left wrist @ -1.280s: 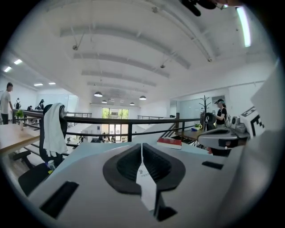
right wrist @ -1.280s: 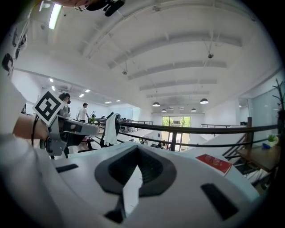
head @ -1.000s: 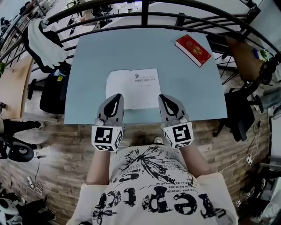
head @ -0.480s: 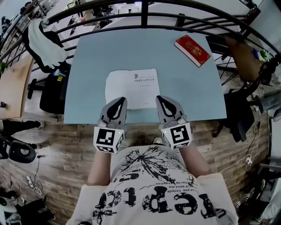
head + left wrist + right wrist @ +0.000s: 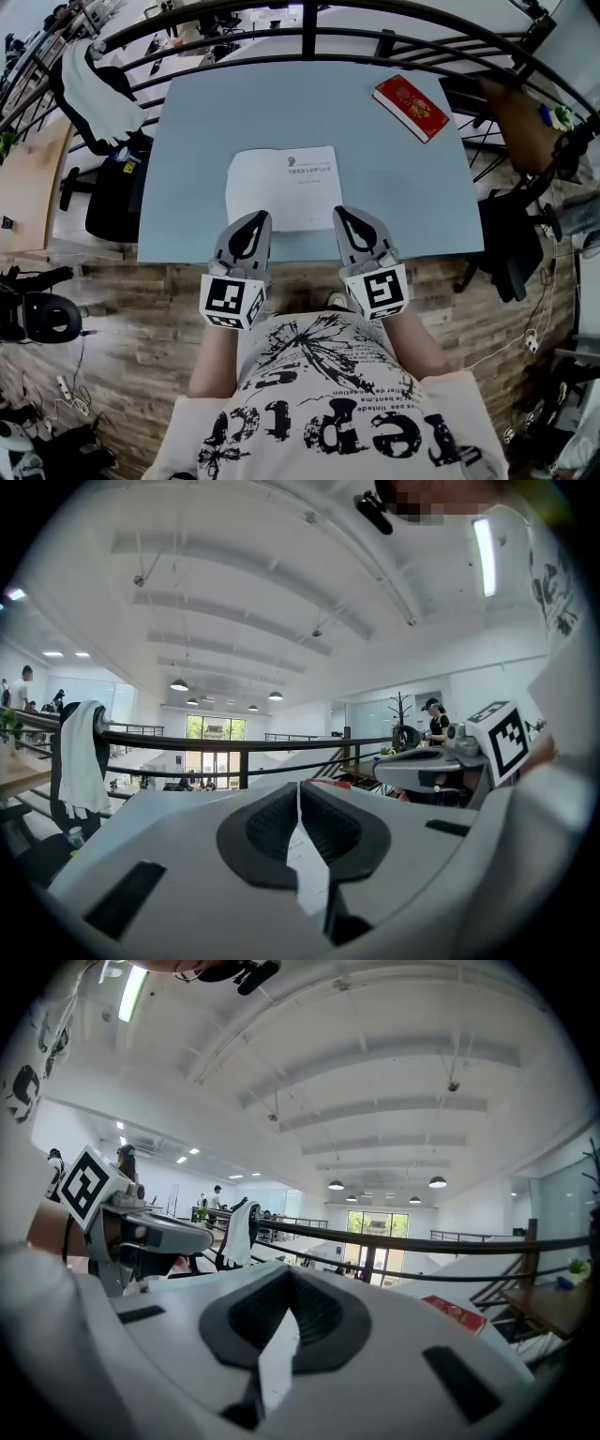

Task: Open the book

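A white book (image 5: 283, 187) lies flat in the middle of the pale blue table (image 5: 394, 178), its upper page showing a few lines of small print. My left gripper (image 5: 258, 217) is shut, its tip at the book's near left edge. My right gripper (image 5: 340, 213) is shut too, beside the book's near right corner. In the left gripper view the jaws (image 5: 298, 789) meet with nothing between them, and a sliver of white page (image 5: 307, 866) shows below. The right gripper view shows its jaws (image 5: 289, 1274) together and empty.
A red book (image 5: 412, 106) lies at the table's far right corner and shows in the right gripper view as the red book (image 5: 459, 1314). A black railing (image 5: 309, 33) curves behind the table, with a white cloth (image 5: 94, 94) hung on it. A black chair (image 5: 111, 199) stands left.
Both grippers have drawn back a little towards the table's near edge. The white book lies as before.
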`<state>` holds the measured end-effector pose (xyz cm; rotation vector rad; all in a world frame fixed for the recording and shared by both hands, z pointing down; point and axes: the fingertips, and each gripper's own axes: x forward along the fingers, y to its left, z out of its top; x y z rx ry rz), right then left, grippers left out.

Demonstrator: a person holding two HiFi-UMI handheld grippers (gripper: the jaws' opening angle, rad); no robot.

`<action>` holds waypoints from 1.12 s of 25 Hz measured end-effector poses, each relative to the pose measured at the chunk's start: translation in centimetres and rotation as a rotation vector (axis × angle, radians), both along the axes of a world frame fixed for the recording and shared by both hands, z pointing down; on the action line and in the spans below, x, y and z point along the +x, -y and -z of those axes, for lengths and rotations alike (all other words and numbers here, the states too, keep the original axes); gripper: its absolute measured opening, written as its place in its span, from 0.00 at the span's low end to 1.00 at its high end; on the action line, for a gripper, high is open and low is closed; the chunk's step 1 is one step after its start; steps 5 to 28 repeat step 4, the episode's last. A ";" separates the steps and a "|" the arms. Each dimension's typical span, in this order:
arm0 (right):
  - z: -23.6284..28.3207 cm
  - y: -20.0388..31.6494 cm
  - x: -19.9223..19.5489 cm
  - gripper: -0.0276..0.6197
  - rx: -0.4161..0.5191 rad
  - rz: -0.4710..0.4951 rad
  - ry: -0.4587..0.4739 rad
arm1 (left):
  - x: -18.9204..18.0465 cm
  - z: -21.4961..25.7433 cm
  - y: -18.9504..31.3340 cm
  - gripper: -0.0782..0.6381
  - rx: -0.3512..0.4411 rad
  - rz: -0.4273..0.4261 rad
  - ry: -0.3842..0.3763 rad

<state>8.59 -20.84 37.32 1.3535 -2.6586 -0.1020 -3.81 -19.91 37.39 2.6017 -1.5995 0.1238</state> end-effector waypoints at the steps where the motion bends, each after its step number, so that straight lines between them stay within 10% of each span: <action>1: -0.1 -0.1 0.0 0.05 -0.001 -0.001 0.001 | 0.0 0.0 -0.1 0.14 0.000 -0.001 -0.002; 28: -0.2 -0.4 0.1 0.05 -0.001 -0.002 -0.006 | -0.1 0.0 -0.3 0.15 0.000 -0.006 -0.009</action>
